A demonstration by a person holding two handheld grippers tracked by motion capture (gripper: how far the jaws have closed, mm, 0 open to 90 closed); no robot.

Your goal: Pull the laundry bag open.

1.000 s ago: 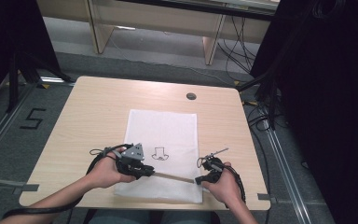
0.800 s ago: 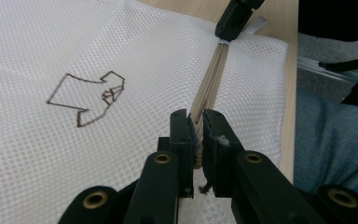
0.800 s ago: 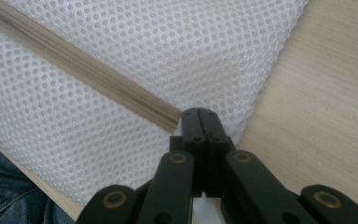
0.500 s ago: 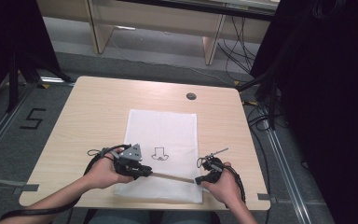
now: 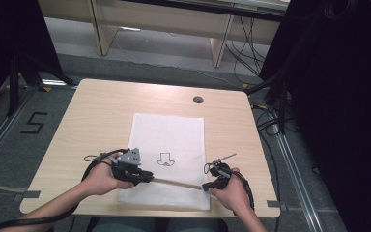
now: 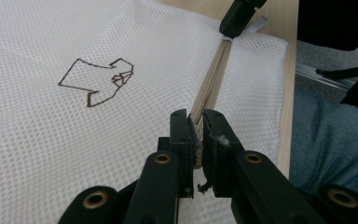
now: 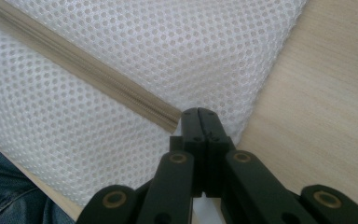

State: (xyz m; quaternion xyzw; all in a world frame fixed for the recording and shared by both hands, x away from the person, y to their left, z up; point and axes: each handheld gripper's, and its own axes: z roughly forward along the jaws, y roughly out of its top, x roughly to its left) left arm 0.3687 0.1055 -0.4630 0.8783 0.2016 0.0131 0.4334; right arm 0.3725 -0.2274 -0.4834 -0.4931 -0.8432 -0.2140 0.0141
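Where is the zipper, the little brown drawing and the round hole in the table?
zipper [image 7: 98, 77], right gripper view, middle of its tan strip.
brown drawing [image 6: 98, 79], left gripper view, inside its outline.
round hole [image 5: 198, 99], high view, its centre.

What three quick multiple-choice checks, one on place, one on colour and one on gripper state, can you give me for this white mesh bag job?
1. Where does the white mesh laundry bag lie on the light wooden table?
A. far left corner
B. near the middle, reaching the near edge
C. hanging off the far edge

2. What colour is the zipper strip across the bag?
A. beige
B. red
C. blue

3. How does the left gripper stand?
A. wide open above the bag
B. shut on the zipper strip
C. shut on the table edge

Answers: 1 B, the high view shows the bag centred and running to the near edge. 2 A, the right gripper view shows a beige strip on white mesh. 3 B, the left gripper view shows the jaws pinching the strip's end.
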